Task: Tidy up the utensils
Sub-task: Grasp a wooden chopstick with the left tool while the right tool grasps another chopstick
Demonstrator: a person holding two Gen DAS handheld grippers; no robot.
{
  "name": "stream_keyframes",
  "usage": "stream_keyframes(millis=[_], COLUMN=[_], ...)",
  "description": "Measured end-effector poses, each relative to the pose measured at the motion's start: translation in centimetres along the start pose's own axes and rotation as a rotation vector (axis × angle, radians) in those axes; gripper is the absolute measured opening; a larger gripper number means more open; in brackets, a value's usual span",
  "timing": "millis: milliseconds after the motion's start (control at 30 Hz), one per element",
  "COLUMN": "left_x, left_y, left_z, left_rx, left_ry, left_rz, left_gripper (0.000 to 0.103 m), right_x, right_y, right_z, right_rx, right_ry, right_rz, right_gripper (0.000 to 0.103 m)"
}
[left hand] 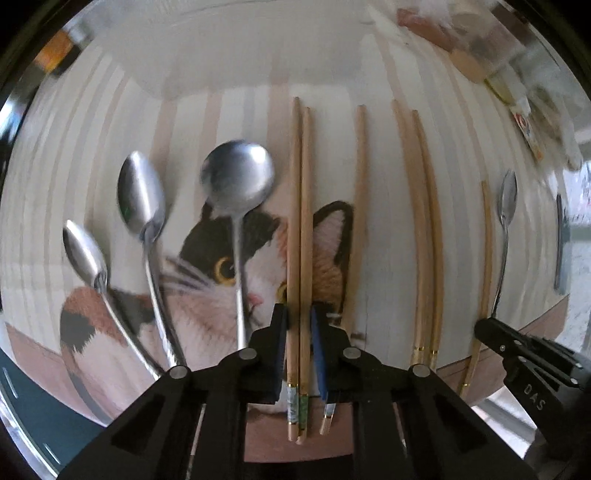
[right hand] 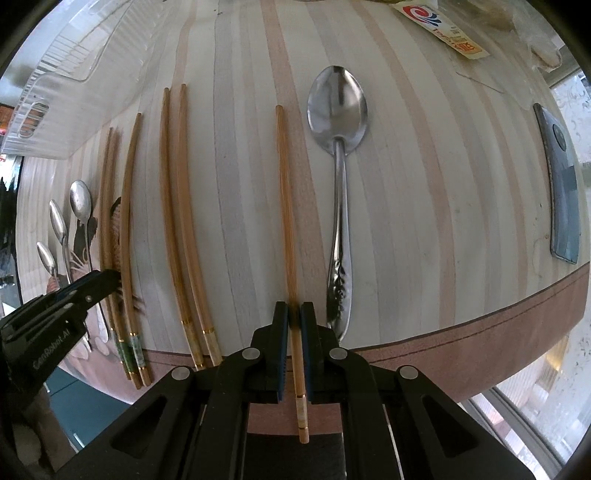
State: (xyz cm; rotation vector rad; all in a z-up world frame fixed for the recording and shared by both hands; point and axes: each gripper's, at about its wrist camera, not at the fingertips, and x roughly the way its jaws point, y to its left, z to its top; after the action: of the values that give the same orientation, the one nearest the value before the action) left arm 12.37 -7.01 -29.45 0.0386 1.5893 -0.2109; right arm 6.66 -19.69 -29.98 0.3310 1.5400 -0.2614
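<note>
My left gripper stands around a pair of wooden chopsticks with green bands; whether the blue pads press on them I cannot tell. A single chopstick lies just right of them, then another pair. Three steel spoons lie to the left on the cat-print mat. My right gripper is shut on a lone chopstick. A large steel spoon lies right of it, apart from the fingers. The left gripper shows in the right wrist view.
A clear plastic tray stands at the far left. A dark phone lies at the right, a snack packet at the far right. The table's front edge runs close below the grippers.
</note>
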Motion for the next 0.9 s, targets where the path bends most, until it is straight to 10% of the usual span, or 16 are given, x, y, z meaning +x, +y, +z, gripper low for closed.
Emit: stream_keyframes(millis=[433, 900], left_x=[1.7, 0.0], left_y=[6.8, 5.7], left_z=[-4.8, -1.5], left_rx=[-0.16, -0.147], left_ry=[0.05, 0.016], left_rz=[-0.236, -0.22], left_gripper=[0.011, 0.012], right_x=[0.1, 0.2], right_y=[-0.8, -0.2], right_z=[0.5, 0.1], right_rx=[0.024, 0.029], right_ry=[0.008, 0.002], right_rz=[0.01, -0.012], right_gripper=[0.007, 0.007])
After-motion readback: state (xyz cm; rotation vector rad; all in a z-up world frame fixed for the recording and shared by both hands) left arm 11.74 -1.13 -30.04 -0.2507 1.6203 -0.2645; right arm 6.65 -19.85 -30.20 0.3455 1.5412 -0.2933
